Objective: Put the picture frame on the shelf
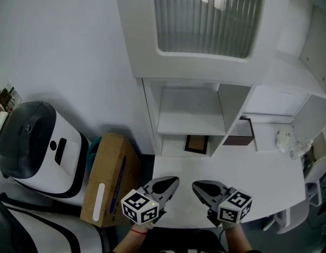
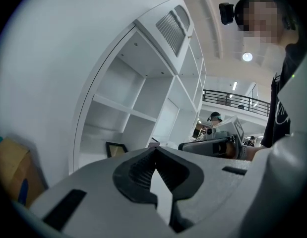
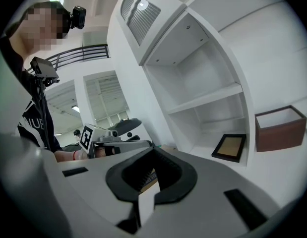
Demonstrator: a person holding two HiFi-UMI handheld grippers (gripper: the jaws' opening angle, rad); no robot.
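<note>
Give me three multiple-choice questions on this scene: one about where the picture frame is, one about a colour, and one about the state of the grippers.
1. Where is the dark-rimmed rectangular picture frame?
A) top shelf
B) bottom compartment of the white shelf unit
C) between the jaws

2. What colour is the open box to its right?
A) brown
B) green
C) yellow

3. How are the left hand-held gripper and right hand-held gripper?
A) both open
B) both shut, empty
C) both gripping the frame

Answers:
1. B, it sits under the lowest shelf board.
2. A, its walls are brown.
3. B, each gripper view shows jaws together with nothing between them.
</note>
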